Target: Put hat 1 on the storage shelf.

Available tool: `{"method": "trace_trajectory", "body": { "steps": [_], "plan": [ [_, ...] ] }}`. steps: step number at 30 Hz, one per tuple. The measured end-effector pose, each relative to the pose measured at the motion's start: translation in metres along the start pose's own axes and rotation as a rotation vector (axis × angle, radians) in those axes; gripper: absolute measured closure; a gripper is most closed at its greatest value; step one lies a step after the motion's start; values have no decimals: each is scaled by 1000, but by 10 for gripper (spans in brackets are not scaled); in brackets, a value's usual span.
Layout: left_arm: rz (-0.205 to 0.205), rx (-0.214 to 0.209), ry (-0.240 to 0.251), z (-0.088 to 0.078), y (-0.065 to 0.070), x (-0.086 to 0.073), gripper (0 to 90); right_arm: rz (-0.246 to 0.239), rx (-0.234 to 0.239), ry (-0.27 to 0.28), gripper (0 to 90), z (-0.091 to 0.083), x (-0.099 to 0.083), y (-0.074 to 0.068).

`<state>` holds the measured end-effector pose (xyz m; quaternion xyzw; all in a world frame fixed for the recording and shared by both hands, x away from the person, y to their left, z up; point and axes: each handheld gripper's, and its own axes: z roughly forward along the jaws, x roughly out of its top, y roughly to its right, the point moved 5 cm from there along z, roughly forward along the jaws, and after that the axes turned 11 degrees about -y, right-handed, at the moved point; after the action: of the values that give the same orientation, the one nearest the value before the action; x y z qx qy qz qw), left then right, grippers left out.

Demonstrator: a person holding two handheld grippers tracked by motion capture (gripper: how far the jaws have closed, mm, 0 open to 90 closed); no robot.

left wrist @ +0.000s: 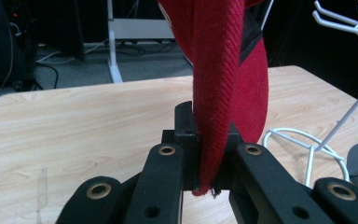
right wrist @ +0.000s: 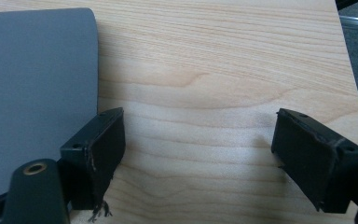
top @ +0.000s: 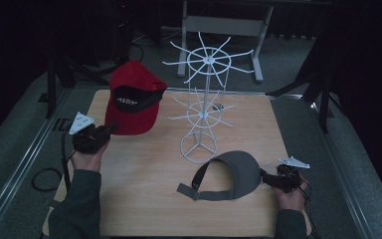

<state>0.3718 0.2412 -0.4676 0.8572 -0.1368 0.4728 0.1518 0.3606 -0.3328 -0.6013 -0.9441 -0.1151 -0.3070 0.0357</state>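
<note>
High view: at left of frame your left gripper (top: 110, 130) pinches the red cap (top: 134, 99) by its brim, lifted clear of the table (top: 144, 199) so it can likely go onto the white wire rack (top: 204, 107) at centre.

Left gripper view: the brim sits edge-on, clamped between the jaws.

Right gripper view: your right gripper (right wrist: 200, 158) stands spread on bare wood, the grey visor (right wrist: 32, 88) at frame left, beside one jaw and ungripped.

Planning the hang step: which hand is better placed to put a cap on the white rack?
Left. Its gripper is shut on the red cap's brim, lifted beside the rack; the right gripper is open by the grey visor.
</note>
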Motion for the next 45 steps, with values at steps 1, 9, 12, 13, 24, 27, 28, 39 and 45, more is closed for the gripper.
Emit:
{"method": "trace_trajectory", "body": {
  "steps": [1,9,12,13,24,27,28,39,45],
  "plan": [
    [0,0,0,0,0,0,858,0,0,0,172,0,0,0],
    [-2,7,34,-8,-1,12,858,0,0,0,173,0,0,0],
    [-2,11,45,-11,-1,17,858,-1,0,0,172,0,0,0],
    [-2,11,50,-12,-1,18,858,0,0,0,173,0,0,0],
    [6,17,81,-19,1,33,857,-1,-1,2,173,0,0,0],
    [8,17,93,-21,3,38,857,1,0,1,172,0,0,0],
    [9,17,96,-21,3,39,858,-1,0,2,173,0,0,0],
    [7,20,123,-27,4,51,858,-2,-1,2,173,0,0,0],
    [13,24,131,-29,5,60,858,-1,0,1,173,0,0,0]
  ]
}}
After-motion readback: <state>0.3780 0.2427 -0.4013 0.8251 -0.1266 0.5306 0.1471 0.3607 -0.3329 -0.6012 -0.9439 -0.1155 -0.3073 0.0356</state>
